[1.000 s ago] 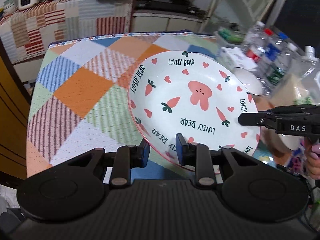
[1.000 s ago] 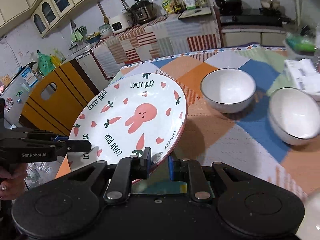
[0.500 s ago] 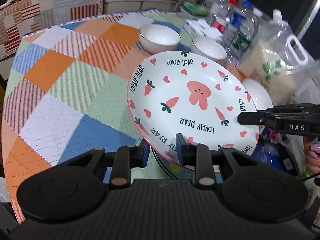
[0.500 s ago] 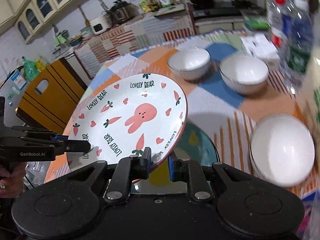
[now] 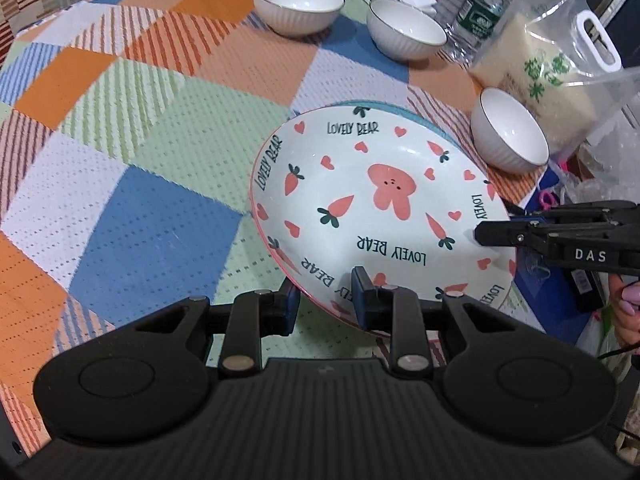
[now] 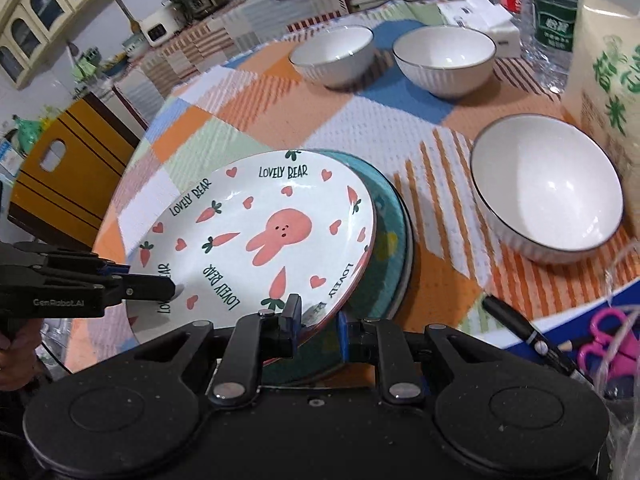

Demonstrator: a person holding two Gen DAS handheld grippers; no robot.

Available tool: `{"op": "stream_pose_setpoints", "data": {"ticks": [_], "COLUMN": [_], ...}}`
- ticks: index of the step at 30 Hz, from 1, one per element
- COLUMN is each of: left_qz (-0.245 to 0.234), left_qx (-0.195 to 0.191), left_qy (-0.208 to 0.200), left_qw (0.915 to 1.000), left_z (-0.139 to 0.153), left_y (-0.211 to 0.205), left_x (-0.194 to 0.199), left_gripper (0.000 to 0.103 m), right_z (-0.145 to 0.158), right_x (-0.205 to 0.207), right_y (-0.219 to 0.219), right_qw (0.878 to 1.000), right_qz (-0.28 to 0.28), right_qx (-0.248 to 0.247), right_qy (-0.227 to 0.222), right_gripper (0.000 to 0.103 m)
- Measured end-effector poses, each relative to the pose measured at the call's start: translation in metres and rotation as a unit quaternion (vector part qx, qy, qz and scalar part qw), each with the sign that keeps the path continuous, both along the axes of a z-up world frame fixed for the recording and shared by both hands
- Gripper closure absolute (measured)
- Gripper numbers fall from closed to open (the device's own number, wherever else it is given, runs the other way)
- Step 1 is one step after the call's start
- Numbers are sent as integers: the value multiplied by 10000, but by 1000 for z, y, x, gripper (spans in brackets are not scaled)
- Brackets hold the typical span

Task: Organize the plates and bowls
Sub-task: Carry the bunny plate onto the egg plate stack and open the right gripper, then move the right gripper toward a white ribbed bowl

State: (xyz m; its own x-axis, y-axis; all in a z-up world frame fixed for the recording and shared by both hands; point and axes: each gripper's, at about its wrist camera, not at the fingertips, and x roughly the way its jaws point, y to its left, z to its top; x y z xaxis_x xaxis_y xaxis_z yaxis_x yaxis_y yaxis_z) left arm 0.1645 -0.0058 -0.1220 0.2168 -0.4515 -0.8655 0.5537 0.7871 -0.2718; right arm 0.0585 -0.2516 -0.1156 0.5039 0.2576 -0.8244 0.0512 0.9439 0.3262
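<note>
A white plate (image 5: 384,208) with a pink rabbit, carrots and "LOVELY BEAR" lettering is held by both grippers. My left gripper (image 5: 326,300) is shut on its near rim; my right gripper (image 6: 318,322) is shut on the opposite rim. The plate (image 6: 256,236) hangs tilted just above a teal plate (image 6: 390,248) lying on the table. The right gripper also shows in the left wrist view (image 5: 480,234), and the left gripper in the right wrist view (image 6: 170,288). Three white bowls stand on the cloth: two at the back (image 5: 298,4) (image 5: 406,28), one near the right (image 6: 546,186).
The round table has a checked cloth (image 5: 160,140). Water bottles (image 5: 476,4), a rice bag (image 5: 552,76) and a tissue pack (image 6: 480,16) crowd the far right edge. A pen (image 6: 516,332) and pink scissors (image 6: 608,344) lie on a blue thing at the right. A yellow chair (image 6: 68,164) stands left.
Both grippers carried the plate right and down across the table. It now hangs low over the teal plate, and the three bowls have come into full view.
</note>
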Motion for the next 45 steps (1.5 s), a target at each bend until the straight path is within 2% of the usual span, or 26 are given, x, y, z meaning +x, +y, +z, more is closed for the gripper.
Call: {"op": "stream_pose_setpoints", "data": {"ticks": [5, 9, 13, 16, 19, 21, 25, 27, 29, 33, 35, 39, 42, 43, 44, 45], "left_qz": [62, 67, -3, -56, -65, -37, 54, 89, 107, 196, 296, 408, 426, 459, 505, 546], "left_qx": [-53, -108, -89, -45, -25, -34, 258, 328, 346, 423, 510, 650, 664, 644, 621, 610], "left_qy": [160, 450, 538, 545, 468, 451, 277, 182, 128, -183, -369, -634, -675, -651, -622, -599], "left_qw": [9998, 9989, 9985, 9985, 9989, 9990, 9993, 9993, 9993, 9987, 9976, 9950, 9946, 9947, 9948, 9948], "left_z": [-4, -12, -16, -14, -7, 0, 21, 33, 45, 71, 82, 101, 109, 111, 112, 113], "left_y": [0, -1, -1, -3, -3, -2, -2, -1, 1, 2, 2, 1, 1, 1, 2, 1], "left_x": [6, 9, 12, 11, 10, 11, 16, 20, 25, 35, 41, 53, 64, 68, 72, 76], "left_gripper": [77, 75, 76, 76, 75, 74, 61, 57, 49, 31, 24, 22, 22, 22, 22, 22], "right_z": [1, 6, 8, 8, 11, 17, 40, 52, 68, 91, 99, 108, 111, 112, 112, 112], "right_x": [-2, -3, -1, 3, 4, 5, 8, 9, 10, 20, 25, 34, 41, 44, 48, 52], "right_y": [2, 7, 20, 34, 44, 45, 46, 48, 50, 57, 57, 54, 53, 52, 52, 52], "right_qw": [9998, 9989, 9950, 9865, 9783, 9782, 9794, 9785, 9772, 9706, 9666, 9635, 9596, 9577, 9556, 9533], "right_qz": [-33, -50, 35, 143, 361, 446, 535, 619, 716, 932, 1020, 1083, 1147, 1180, 1240, 1330], "right_qx": [-167, -431, -956, -1573, -2019, -2023, -1936, -1919, -1879, -1956, -2010, -2017, -2093, -2140, -2192, -2233], "right_qy": [59, 148, 294, 431, 284, 135, -211, -426, -681, -1050, -1216, -1386, -1488, -1517, -1527, -1539], "right_gripper": [81, 80, 76, 75, 74, 75, 74, 70, 60, 53, 45, 36, 28, 20, 7, 4]}}
